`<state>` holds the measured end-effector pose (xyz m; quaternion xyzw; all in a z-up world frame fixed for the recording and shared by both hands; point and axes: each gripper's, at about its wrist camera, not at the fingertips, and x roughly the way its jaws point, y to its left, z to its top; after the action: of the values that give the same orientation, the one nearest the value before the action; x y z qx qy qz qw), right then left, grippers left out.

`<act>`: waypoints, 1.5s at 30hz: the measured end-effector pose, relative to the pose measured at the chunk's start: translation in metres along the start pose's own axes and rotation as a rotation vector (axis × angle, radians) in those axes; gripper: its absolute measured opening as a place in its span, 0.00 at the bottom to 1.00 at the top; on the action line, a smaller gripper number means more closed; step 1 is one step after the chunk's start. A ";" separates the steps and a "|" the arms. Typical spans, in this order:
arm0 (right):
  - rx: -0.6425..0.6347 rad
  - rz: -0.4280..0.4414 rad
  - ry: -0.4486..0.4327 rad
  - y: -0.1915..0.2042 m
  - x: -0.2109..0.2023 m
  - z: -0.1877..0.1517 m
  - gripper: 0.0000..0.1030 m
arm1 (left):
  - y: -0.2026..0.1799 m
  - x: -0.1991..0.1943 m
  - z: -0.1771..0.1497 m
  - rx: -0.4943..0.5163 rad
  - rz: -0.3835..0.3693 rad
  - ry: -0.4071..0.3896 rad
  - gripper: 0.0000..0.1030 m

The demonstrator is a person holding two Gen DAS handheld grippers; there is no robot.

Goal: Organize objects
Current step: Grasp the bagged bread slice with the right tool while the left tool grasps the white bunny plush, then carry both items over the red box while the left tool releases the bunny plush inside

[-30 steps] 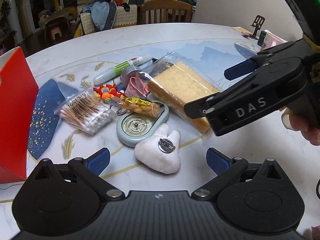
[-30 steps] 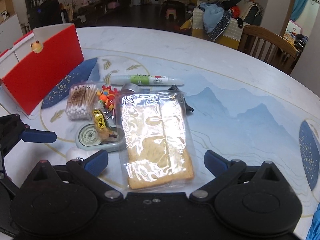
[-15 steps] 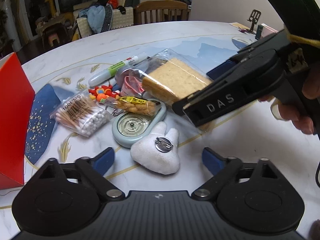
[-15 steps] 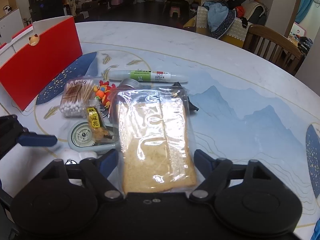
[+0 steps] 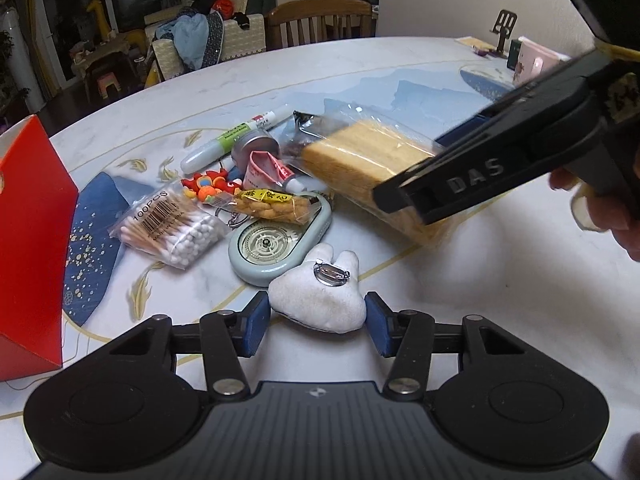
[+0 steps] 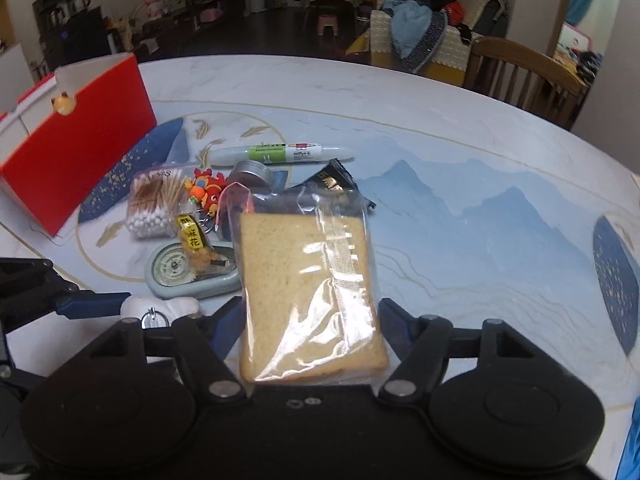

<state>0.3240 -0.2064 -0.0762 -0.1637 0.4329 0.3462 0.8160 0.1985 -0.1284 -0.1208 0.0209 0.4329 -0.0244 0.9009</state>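
A round white marble-look table [image 6: 460, 128] with blue mountain print bears everything; a brown wooden slat-back chair [image 5: 320, 20] stands at its far edge; beyond, a cream sofa piled with blue clothes [image 6: 416, 36]; a small pink plastic stool [image 6: 327, 21] on dark floor.

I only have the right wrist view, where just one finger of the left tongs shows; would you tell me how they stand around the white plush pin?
Observer: The left tongs straddle the white plush pin, with one blue pad close at each side. I cannot tell whether they are pressing it.
Operator: Thank you. Is anything tucked behind the bagged bread that my right tongs hold?
Observer: Yes, a pink tube lies beside the round tin, with its white cap toward the twisted-snack packet.
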 end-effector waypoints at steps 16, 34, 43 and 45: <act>0.112 0.005 -0.030 0.010 -0.067 -0.036 0.66 | 0.023 -0.044 -0.012 -0.118 -0.040 -0.035 0.49; 0.112 0.052 -0.115 0.081 -0.118 0.002 0.66 | 0.102 -0.122 -0.007 -0.230 -0.042 -0.166 0.49; 0.028 0.093 -0.119 0.143 -0.112 0.041 0.66 | 0.171 -0.147 -0.020 -0.257 0.023 -0.185 0.49; 0.015 0.106 -0.116 0.156 -0.108 0.051 0.66 | 0.186 -0.150 -0.024 -0.272 0.029 -0.183 0.49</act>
<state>0.2022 -0.1125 0.0469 -0.1139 0.3955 0.3946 0.8215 0.0972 0.0621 -0.0156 -0.0974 0.3480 0.0455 0.9313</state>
